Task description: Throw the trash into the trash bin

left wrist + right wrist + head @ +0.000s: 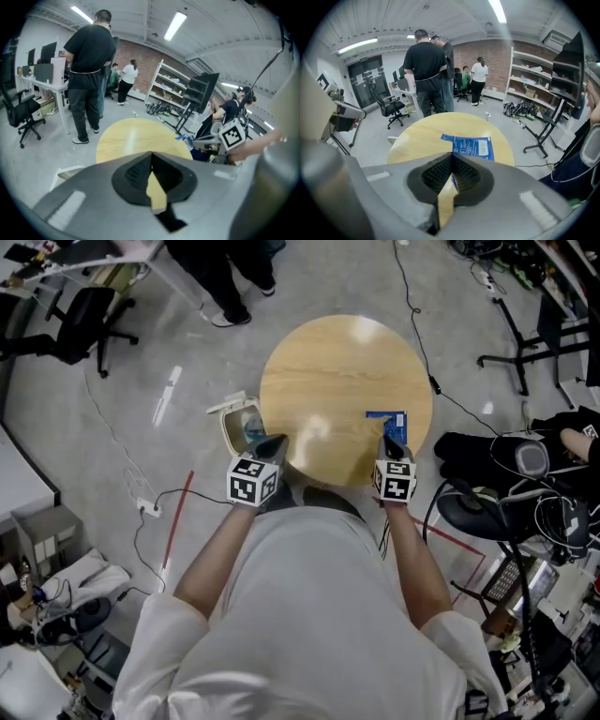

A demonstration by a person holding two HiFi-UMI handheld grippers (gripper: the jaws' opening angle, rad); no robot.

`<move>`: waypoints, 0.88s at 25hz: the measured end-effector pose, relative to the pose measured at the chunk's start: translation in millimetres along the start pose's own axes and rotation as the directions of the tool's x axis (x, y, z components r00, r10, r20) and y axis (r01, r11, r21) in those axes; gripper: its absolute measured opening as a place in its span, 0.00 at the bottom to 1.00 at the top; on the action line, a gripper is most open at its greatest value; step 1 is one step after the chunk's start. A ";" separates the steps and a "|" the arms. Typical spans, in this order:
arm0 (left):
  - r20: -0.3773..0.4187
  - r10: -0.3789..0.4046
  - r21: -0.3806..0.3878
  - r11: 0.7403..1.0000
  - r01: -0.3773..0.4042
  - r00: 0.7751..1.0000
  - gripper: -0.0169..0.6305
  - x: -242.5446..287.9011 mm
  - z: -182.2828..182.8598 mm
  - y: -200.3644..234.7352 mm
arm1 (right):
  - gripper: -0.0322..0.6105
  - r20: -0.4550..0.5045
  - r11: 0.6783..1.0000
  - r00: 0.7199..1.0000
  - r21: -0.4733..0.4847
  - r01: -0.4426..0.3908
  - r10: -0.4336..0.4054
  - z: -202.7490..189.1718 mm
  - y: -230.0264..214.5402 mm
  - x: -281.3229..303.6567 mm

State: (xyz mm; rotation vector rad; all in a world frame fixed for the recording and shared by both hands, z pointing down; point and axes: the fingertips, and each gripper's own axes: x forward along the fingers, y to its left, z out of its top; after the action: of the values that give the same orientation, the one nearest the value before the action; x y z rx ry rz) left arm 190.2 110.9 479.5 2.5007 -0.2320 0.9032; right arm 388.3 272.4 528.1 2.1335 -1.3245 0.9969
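Blue wrapper [388,423] on table [328,371] — right gripper [452,165] near, jaws together, apparently empty.

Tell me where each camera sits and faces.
Head view: on the person's head, looking steeply down at the round wooden table, flat blue packet and white lidded trash bin; both forearms, left gripper and right gripper show.
Left gripper view: on the left gripper, along its shut fingers across the table; right gripper at right.
Right gripper view: on the right gripper, along its shut fingers toward the packet.
All three share the table.
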 end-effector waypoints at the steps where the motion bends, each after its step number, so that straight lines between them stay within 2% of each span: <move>1: 0.005 0.004 -0.003 1.000 -0.004 1.000 0.03 0.6 -0.8 -1.1 | 0.05 0.012 1.000 1.000 -0.002 -0.008 0.008 0.2 0.4 -0.9; 7: 0.035 0.029 -0.017 0.999 -0.029 0.999 0.03 0.8 3.6 -9.9 | 0.05 0.074 0.998 0.996 -0.026 -0.053 0.055 11.9 0.2 -8.5; 14: 0.062 0.067 -0.047 0.997 -0.065 0.996 0.03 -2.7 -0.6 -15.8 | 0.05 0.065 0.995 0.994 -0.052 -0.080 0.084 4.8 -6.6 -6.6; 22: 0.083 0.111 -0.085 0.991 -0.104 0.990 0.03 -21.2 -5.1 2.7 | 0.05 0.063 0.989 0.990 -0.094 -0.116 0.122 17.4 12.9 1.3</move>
State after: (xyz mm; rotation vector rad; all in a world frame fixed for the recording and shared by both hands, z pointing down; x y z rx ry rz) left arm 170.2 111.0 470.4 2.4750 -0.4281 0.8095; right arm 383.2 254.0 517.7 2.0584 -1.5166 0.8987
